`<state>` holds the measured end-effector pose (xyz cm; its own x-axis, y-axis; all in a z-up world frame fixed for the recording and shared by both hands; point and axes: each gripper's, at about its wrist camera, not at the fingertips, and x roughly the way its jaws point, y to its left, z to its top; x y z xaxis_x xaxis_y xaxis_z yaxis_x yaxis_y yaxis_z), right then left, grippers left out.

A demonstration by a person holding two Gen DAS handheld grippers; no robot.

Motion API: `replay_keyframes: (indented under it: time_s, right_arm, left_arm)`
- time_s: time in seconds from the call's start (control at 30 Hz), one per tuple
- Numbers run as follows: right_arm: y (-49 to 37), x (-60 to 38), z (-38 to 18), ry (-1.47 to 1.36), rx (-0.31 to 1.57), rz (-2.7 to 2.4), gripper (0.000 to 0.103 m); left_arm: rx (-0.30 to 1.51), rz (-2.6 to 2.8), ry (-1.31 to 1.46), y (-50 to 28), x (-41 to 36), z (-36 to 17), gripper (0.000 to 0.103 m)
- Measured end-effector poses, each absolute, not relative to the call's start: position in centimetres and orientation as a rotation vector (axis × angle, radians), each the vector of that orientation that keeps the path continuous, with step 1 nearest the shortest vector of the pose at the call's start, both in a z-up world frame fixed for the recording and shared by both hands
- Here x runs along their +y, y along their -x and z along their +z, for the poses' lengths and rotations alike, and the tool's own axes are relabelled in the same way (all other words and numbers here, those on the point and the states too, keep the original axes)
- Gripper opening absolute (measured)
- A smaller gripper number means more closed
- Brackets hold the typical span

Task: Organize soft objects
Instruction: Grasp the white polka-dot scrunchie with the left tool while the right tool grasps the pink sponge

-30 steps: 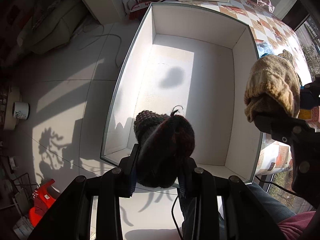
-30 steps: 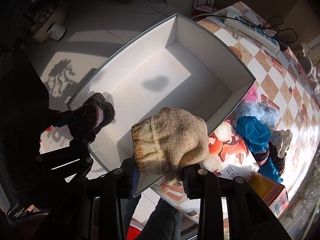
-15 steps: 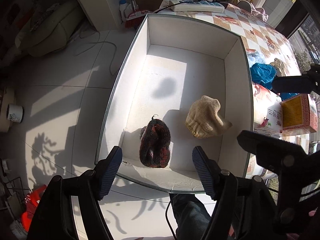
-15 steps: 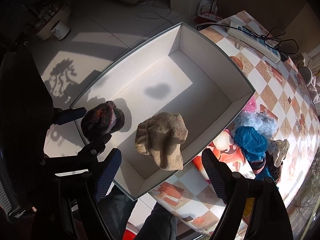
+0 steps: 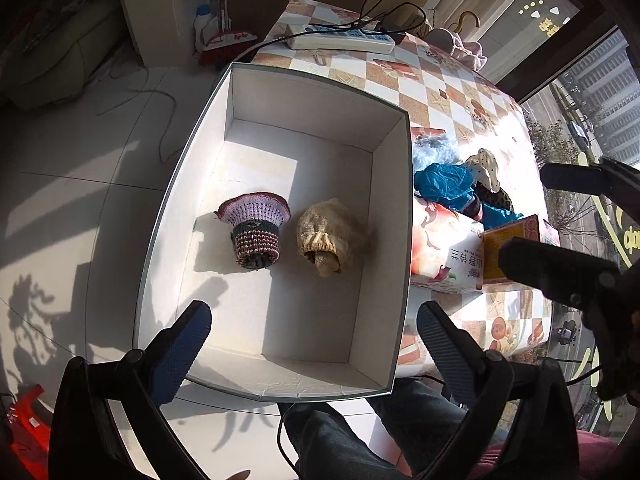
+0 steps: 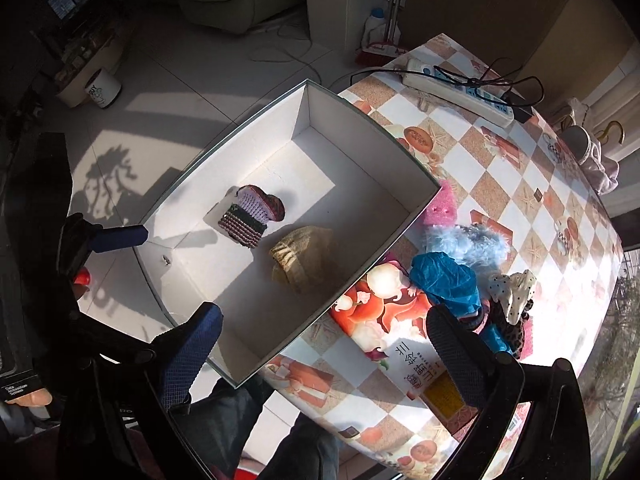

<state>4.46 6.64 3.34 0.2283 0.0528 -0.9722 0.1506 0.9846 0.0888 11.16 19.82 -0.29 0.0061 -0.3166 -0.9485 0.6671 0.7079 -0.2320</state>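
Both jaws have just sprung wide with nothing between them: the left gripper [image 5: 314,332] and right gripper [image 6: 324,340] hang empty above the white box [image 5: 406,208]; inside lie two knitted pieces, one striped purple hat [image 5: 255,230] and one beige hat [image 5: 330,236], side by side; beyond, on the checked tablecloth [image 6: 520,168], a heap of soft things [image 6: 468,272], at least four, awaits sorting; the job looks barely begun.

Two knitted hats [image 5: 254,229] in one white box [image 5: 320,92]; two grippers [image 5: 314,334].
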Motion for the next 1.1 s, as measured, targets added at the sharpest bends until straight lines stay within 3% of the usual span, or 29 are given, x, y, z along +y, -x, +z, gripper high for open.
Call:
replay_keyframes:
  time_s: [0.2,0.37,0.57,0.87,0.97,1.1]
  right_arm:
    - [3.2,-8.8,4.6,-0.518,1.257,-0.418,0.103]
    - [9.6,-18.6,-2.2,-0.720,1.374,-0.672,0.103]
    - [10.9,-21.6,-11.6,-0.695,1.544,-0.690,0.103]
    - [8.3,-23.4,-18.0,-0.561,1.618,-0.605,0.103]
    - [11.6,-27.7,-18.6,-0.696,1.601,-0.756,0.103]
    - [16.4,-30.7,-18.2,-0.928,1.478,-0.747,0.103]
  left_arm:
    - [1.305,-0.907,-0.490,-10.2,12.7,2.2,0.103]
    - [1.340,-0.961,-0.562,-9.7,5.4,2.0,0.103]
    - [1.387,-1.001,-0.676,-9.0,-4.2,-0.3,0.103]
    - [1.515,-0.968,-0.850,-7.7,-14.8,-8.4,0.103]
    - [1.536,-0.957,-0.889,-7.1,-16.8,-10.4,0.102]
    - [1.572,-0.960,-0.944,-6.2,-18.8,-12.3,0.093]
